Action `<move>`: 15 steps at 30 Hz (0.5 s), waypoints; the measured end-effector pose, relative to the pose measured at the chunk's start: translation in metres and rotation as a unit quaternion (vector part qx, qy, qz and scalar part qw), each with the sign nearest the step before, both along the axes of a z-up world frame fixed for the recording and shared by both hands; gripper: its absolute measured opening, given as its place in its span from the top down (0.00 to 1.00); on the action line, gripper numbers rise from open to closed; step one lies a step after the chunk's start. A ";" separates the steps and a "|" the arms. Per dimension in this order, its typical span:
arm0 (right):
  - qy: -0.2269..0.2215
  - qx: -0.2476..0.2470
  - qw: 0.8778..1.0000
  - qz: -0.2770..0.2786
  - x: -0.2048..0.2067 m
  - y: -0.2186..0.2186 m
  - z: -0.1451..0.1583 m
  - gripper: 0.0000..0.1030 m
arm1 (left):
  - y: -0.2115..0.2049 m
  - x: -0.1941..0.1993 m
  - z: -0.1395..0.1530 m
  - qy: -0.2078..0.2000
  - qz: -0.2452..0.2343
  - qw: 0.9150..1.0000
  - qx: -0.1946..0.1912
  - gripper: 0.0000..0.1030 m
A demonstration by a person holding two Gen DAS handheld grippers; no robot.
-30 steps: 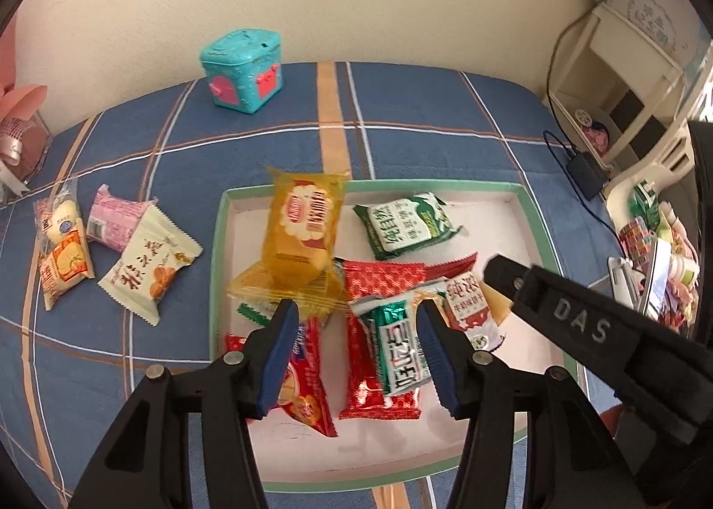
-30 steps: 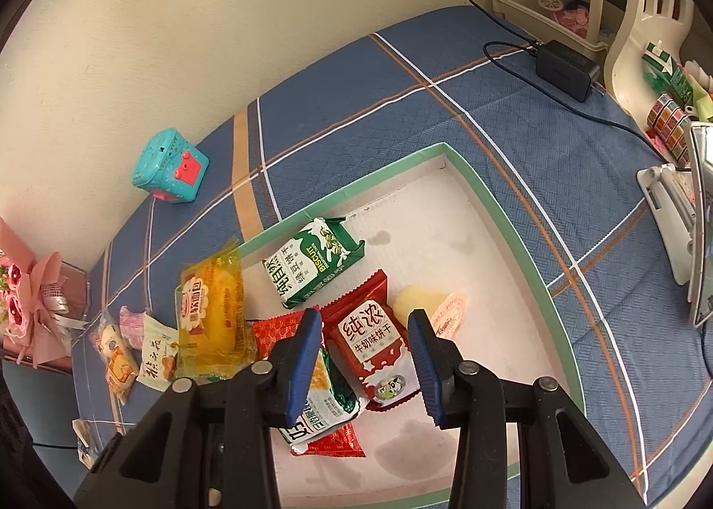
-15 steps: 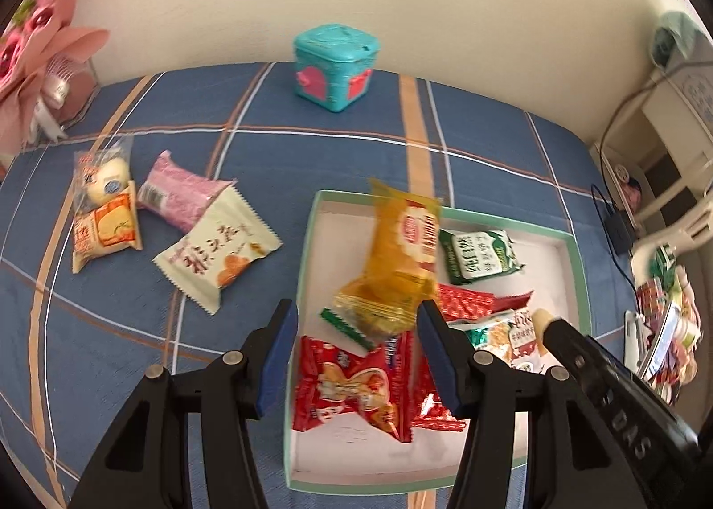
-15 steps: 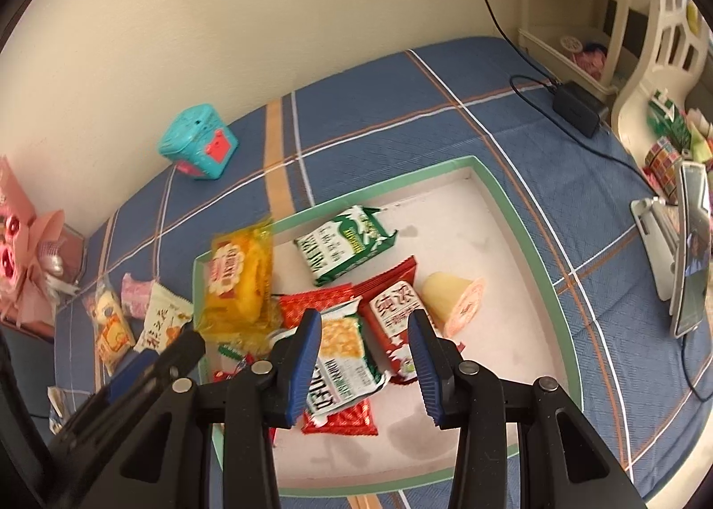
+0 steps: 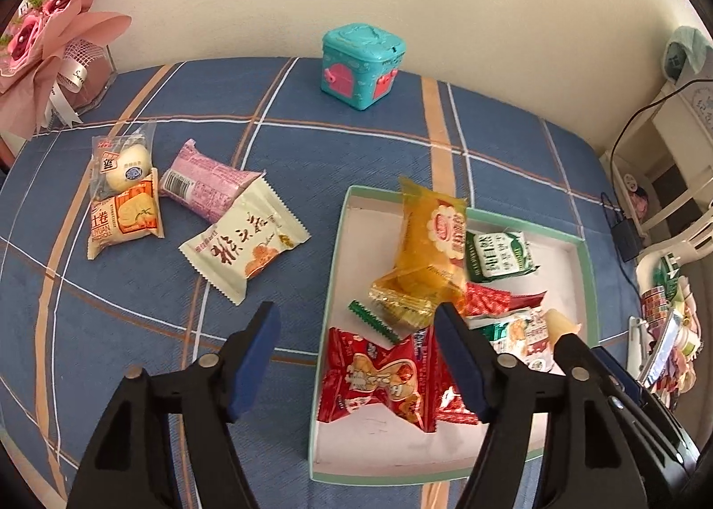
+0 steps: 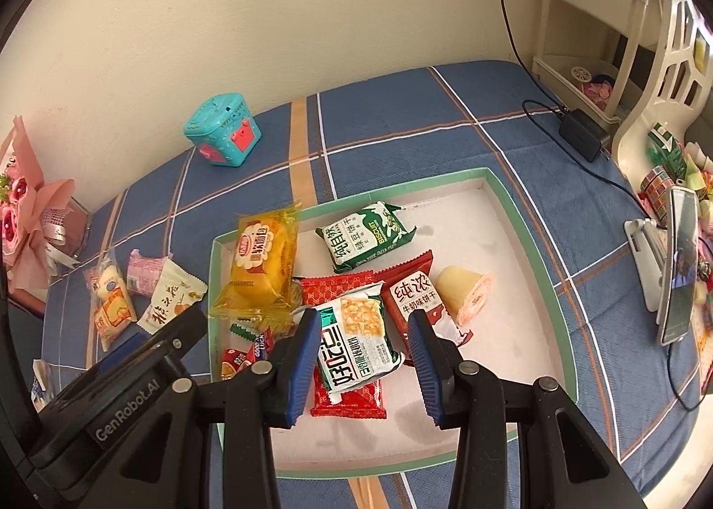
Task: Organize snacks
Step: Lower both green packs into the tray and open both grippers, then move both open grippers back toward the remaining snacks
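Note:
A green-rimmed white tray (image 5: 338,241) (image 6: 526,223) holds several snack packs: a yellow cake pack (image 5: 434,241) (image 6: 263,259), a green biscuit pack (image 5: 499,252) (image 6: 365,235), red packs (image 5: 379,379) and a white cracker pack (image 6: 356,339). On the blue cloth left of the tray lie a cream pack (image 5: 245,248) (image 6: 169,306), a pink pack (image 5: 205,186), an orange pack (image 5: 124,219) and an egg pack (image 5: 122,161). My left gripper (image 5: 356,330) is open and empty over the tray's left edge. My right gripper (image 6: 365,330) is open and empty above the cracker pack.
A teal toy box (image 5: 361,63) (image 6: 223,130) stands near the wall. A pink bouquet (image 5: 40,41) is at the far left. A charger with cable (image 6: 583,134), a phone on a stand (image 6: 677,264) and a white shelf (image 6: 592,18) are at the right.
My left gripper has swung left, so the loose packs on the cloth came into view. My right gripper has drawn back and up from the tray.

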State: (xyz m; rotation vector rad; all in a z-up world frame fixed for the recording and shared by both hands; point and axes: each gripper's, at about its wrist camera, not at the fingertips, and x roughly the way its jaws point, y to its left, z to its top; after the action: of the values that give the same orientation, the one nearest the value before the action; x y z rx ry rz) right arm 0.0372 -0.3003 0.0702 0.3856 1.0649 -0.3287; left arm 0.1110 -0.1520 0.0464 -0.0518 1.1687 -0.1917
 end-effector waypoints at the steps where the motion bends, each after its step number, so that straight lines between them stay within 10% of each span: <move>1: 0.002 0.003 1.000 -0.002 0.001 -0.001 -0.002 0.51 | 0.001 0.001 -0.002 0.001 0.003 1.000 0.005 0.18; 15: 0.011 0.035 0.999 -0.035 0.001 -0.017 -0.022 0.01 | 0.022 0.009 -0.009 -0.008 0.023 0.999 0.022 0.07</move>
State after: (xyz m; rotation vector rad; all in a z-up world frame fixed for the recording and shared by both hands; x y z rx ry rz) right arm 0.0386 -0.3178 0.0483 0.4834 1.0876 -0.3592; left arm 0.1202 -0.1296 0.0374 -0.0396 1.1539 -0.1254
